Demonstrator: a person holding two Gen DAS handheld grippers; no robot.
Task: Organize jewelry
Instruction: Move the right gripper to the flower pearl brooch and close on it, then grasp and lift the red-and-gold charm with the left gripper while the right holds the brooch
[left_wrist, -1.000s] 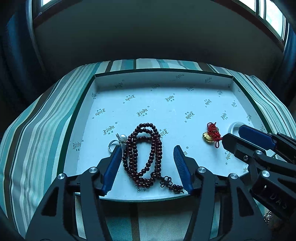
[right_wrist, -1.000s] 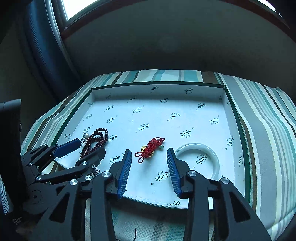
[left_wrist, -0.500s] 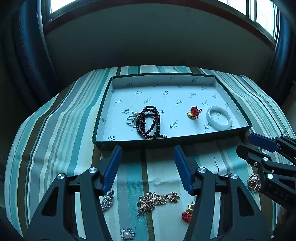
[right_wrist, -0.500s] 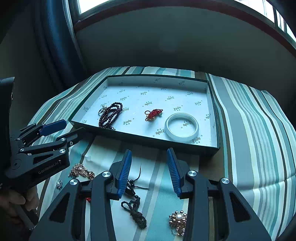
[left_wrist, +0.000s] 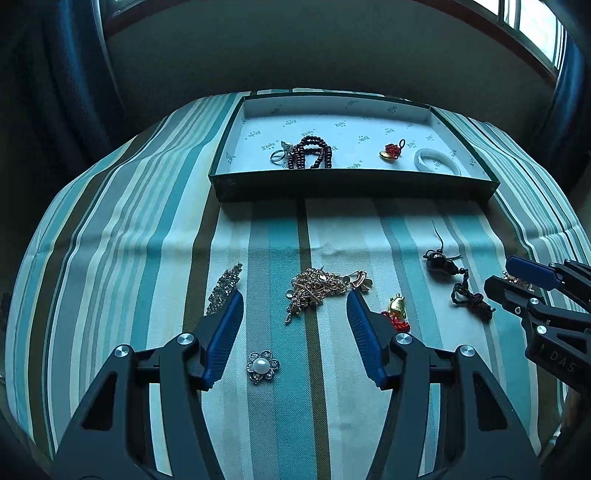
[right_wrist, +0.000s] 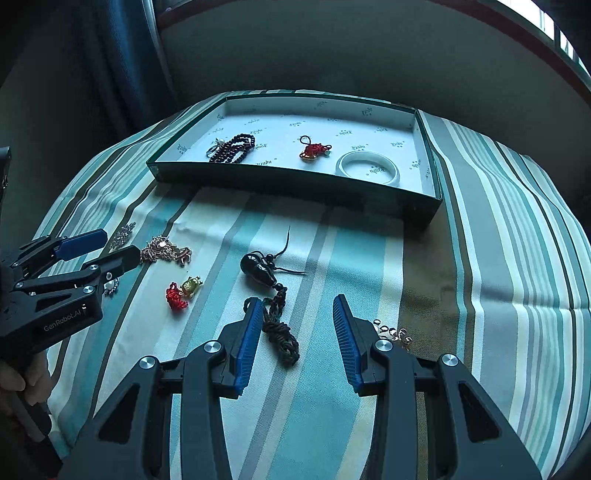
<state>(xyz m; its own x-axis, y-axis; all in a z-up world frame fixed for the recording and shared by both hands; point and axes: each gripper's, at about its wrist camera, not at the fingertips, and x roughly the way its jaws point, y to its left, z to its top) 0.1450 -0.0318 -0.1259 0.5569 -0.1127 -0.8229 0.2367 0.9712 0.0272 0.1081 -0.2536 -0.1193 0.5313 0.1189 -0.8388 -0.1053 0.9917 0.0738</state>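
Observation:
A green tray (left_wrist: 351, 186) (right_wrist: 295, 182) holds a dark bead bracelet (left_wrist: 312, 157) (right_wrist: 232, 147), a ring (left_wrist: 279, 155), a red-and-gold charm (left_wrist: 391, 152) (right_wrist: 312, 151) and a white bangle (left_wrist: 437, 164) (right_wrist: 367, 169). On the striped cloth lie a gold chain tangle (left_wrist: 317, 290) (right_wrist: 162, 249), a pearl flower brooch (left_wrist: 262, 366), a rhinestone clip (left_wrist: 223, 288), a gold-and-red charm (left_wrist: 397, 310) (right_wrist: 183, 290) and a black pendant on a cord (left_wrist: 441, 264) (right_wrist: 258, 273). My left gripper (left_wrist: 295, 332) is open and empty near the chain. My right gripper (right_wrist: 295, 332) is open and empty over the cord.
A small gold piece (right_wrist: 395, 332) lies by the right gripper's right finger. The cloth-covered table drops off at left and right. Dark curtains (right_wrist: 122, 74) and a dark wall stand behind the tray.
Both grippers have pulled back from over the tray to the near part of the cloth, bringing the loose jewelry into view. Both stay open and empty.

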